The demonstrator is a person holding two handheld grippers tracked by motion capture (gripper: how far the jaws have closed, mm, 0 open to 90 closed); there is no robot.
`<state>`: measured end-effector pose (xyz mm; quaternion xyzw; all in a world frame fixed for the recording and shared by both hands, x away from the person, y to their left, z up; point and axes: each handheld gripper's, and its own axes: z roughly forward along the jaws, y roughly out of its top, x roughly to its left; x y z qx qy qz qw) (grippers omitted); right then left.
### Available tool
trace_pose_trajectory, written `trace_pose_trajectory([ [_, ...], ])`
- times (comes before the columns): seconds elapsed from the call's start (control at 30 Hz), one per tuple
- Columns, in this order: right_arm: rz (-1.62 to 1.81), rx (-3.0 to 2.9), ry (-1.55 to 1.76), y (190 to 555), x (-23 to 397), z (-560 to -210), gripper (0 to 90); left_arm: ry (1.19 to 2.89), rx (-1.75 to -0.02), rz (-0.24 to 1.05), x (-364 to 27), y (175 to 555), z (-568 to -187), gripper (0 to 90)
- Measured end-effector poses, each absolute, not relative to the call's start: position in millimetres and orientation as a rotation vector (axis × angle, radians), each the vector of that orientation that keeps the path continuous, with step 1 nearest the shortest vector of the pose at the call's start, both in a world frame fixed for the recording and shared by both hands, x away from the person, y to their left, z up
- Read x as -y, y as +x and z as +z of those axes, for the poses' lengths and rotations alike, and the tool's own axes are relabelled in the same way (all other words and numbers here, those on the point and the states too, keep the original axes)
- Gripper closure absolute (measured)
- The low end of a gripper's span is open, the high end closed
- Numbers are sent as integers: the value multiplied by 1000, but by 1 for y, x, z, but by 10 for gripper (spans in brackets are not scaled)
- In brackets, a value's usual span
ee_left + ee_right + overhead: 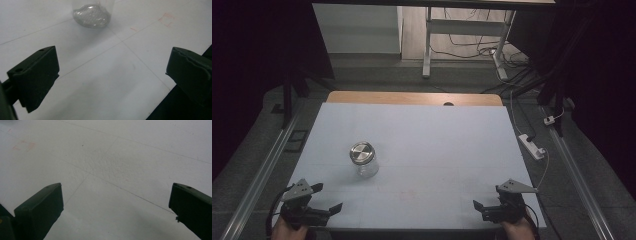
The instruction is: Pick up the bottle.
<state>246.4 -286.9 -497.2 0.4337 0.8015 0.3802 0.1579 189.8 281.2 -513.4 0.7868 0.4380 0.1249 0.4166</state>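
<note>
The jar (364, 160) stood upright ahead of my left gripper (326, 197), much nearer to it than to my right gripper (487, 205); both were released.

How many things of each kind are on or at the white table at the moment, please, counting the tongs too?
Glass jar with a metal lid: 1
Tongs: 2, the left tongs and the right tongs, both open and empty at the near edge of the white table
Total: 3
</note>
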Motion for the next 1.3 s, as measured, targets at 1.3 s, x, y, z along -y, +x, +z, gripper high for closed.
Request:
trace_pose_trajectory([
  [1.3, 1080, -2298, 1246, 247, 286, -498, 0, 1969, -1059, 316, -254, 263, -523, 0],
])
